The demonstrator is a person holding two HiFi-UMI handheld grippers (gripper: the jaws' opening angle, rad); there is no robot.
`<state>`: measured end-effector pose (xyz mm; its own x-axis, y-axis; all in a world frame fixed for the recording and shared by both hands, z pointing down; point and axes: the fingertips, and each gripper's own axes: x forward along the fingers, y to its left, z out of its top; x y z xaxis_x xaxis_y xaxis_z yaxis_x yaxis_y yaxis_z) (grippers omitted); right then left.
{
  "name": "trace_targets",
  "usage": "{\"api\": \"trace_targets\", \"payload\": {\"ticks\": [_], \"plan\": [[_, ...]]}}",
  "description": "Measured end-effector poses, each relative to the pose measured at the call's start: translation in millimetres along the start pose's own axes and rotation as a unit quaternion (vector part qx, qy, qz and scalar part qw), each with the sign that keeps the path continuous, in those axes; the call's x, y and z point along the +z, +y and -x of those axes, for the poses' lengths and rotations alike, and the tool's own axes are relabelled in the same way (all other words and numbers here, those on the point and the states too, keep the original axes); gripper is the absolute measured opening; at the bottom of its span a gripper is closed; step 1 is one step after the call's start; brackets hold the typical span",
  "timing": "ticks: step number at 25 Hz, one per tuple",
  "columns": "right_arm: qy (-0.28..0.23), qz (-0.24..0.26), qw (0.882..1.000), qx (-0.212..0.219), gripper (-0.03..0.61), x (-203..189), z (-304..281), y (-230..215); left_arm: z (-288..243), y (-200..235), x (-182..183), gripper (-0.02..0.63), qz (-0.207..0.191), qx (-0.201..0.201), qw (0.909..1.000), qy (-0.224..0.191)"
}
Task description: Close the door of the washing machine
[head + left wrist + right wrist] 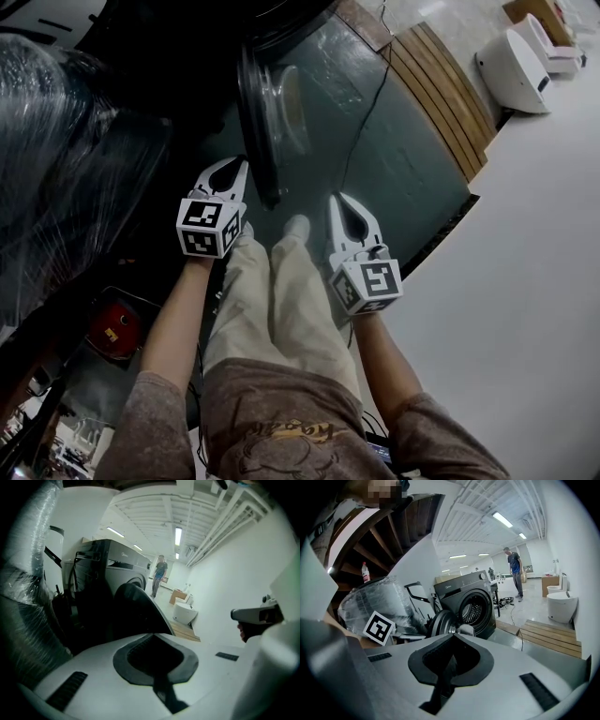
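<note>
Floor: pale and smooth, it is spreading across the right side of the head view.
Washing machine: a dark front-loader, it is standing on the green mat with its round drum mouth showing uncovered.
Wrapped bundle: bulky and sheathed in clear plastic film, it is looming at the person's left, next to the machine.
Green mat: it is lying under and in front of the machine, with a thin dark cable trailing across it.
Door: the machine's round door is hanging wide open, swung out towards the person and showing nearly edge-on from above.
Wooden boards: they are lying side by side along the mat's far edge.
Bystander: a person is standing far off down the room.
Toilet: white, it is sitting on the floor beyond the boards.
Left gripper: its jaws are pressing tip to tip with nothing between them, and it is hovering right at the door's outer edge; whether it is touching is not clear.
Right gripper: its jaws are likewise meeting tip to tip with nothing held, and it is pointing at the mat, apart from the door and beside the person's shoe.
</note>
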<state>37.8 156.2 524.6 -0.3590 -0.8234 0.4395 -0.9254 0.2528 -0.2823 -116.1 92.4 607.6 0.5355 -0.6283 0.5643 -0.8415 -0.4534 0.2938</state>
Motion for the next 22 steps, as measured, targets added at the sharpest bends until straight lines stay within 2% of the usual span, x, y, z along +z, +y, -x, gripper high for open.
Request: {"api": "trace_targets", "payload": {"ticks": [6,12,22], "plan": [[0.012,-0.023,1.000,0.008,-0.003,-13,2,-27,-31,-32,15,-0.002,-0.005,-0.016,0.9998,0.002],[0.018,-0.040,0.999,0.005,-0.003,-21,-2,-62,-66,-62,33,-0.002,-0.027,-0.024,0.9993,-0.002],[0.015,-0.040,0.999,-0.008,-0.003,-6,-24,-118,-118,-95,65,-0.002,-0.026,-0.040,0.9988,-0.014]]}}
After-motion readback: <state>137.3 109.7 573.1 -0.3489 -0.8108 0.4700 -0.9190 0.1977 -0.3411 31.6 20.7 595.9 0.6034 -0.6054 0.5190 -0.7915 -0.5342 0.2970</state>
